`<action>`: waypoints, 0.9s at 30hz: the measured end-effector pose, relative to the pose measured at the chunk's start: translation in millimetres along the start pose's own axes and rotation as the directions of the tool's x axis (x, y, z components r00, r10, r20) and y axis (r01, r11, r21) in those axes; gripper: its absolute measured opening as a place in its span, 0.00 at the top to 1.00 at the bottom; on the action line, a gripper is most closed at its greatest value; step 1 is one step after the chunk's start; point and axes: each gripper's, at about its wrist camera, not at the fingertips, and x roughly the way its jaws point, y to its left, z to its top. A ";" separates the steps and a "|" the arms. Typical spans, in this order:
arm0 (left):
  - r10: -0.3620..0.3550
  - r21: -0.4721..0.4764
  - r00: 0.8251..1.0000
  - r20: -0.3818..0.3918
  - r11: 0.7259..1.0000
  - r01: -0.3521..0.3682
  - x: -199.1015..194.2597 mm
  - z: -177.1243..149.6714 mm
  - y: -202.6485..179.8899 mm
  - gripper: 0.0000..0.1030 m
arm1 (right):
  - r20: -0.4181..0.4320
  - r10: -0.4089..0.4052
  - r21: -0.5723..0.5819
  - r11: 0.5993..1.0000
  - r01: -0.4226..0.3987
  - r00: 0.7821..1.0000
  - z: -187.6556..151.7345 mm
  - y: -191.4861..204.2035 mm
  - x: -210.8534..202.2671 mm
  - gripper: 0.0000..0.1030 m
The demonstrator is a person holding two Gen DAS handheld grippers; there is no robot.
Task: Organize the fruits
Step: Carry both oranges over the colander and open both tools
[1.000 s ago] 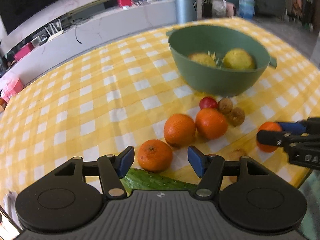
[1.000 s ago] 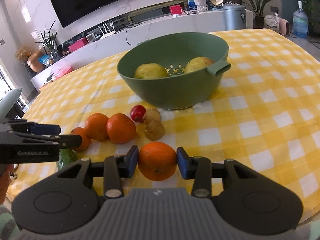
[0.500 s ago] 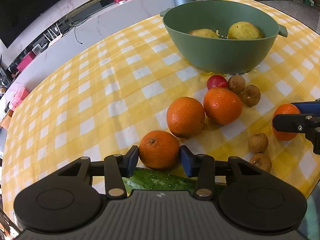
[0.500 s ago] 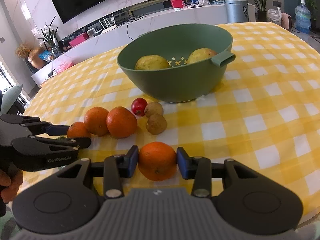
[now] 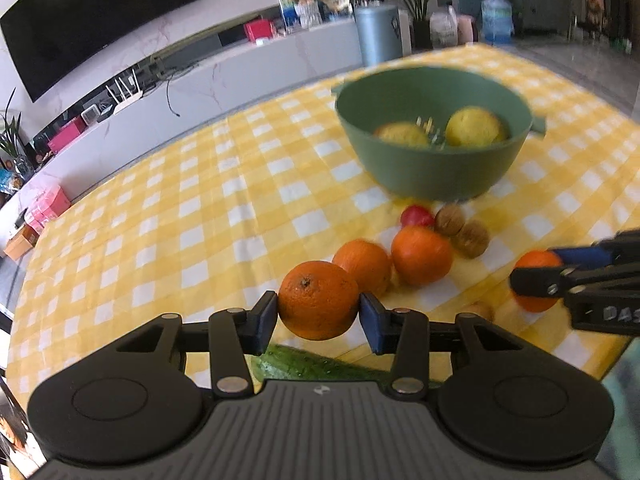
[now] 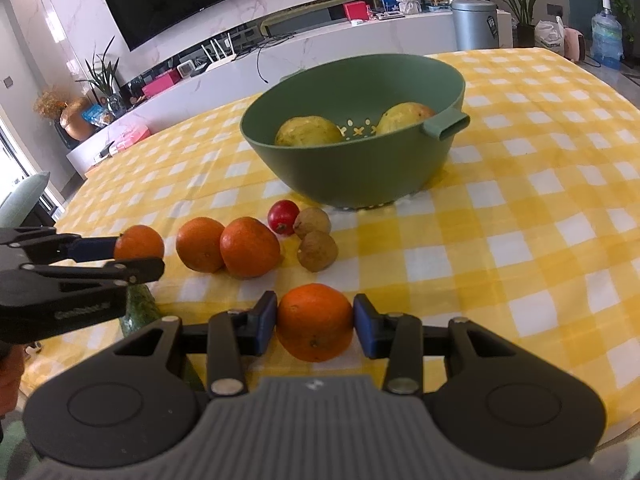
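My left gripper (image 5: 319,318) is shut on an orange (image 5: 318,299) and holds it above the yellow checked tablecloth; it also shows in the right wrist view (image 6: 140,246). My right gripper (image 6: 315,324) is shut on another orange (image 6: 315,321), also seen in the left wrist view (image 5: 536,286). A green bowl (image 6: 360,176) with two yellow fruits (image 6: 308,132) stands ahead. Two more oranges (image 6: 248,246) lie on the cloth between the grippers and the bowl.
A small red fruit (image 6: 283,217) and two brown round fruits (image 6: 318,251) lie in front of the bowl. A green cucumber (image 5: 316,364) lies under my left gripper near the table's front edge. A TV counter stands behind the table.
My left gripper closed on the near orange and lifted it off the cloth. My right gripper kept its orange and rose slightly.
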 end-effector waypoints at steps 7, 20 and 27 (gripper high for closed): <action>-0.120 -0.107 0.991 0.065 0.986 0.126 -29.3 14.6 6.7 0.51 | 0.058 0.007 -0.015 1.000 -0.006 0.998 7.1 0.6 -21.9 0.63; -0.216 -0.127 0.970 0.111 0.965 0.229 -40.8 59.8 -13.8 0.51 | 0.154 -0.013 -0.170 0.985 0.039 0.988 64.1 -6.9 -55.2 0.63; -0.295 -0.145 0.949 0.108 0.940 0.309 -21.0 94.5 -19.9 0.52 | 0.166 -0.036 -0.339 0.936 0.092 0.985 97.2 -10.0 -47.5 0.63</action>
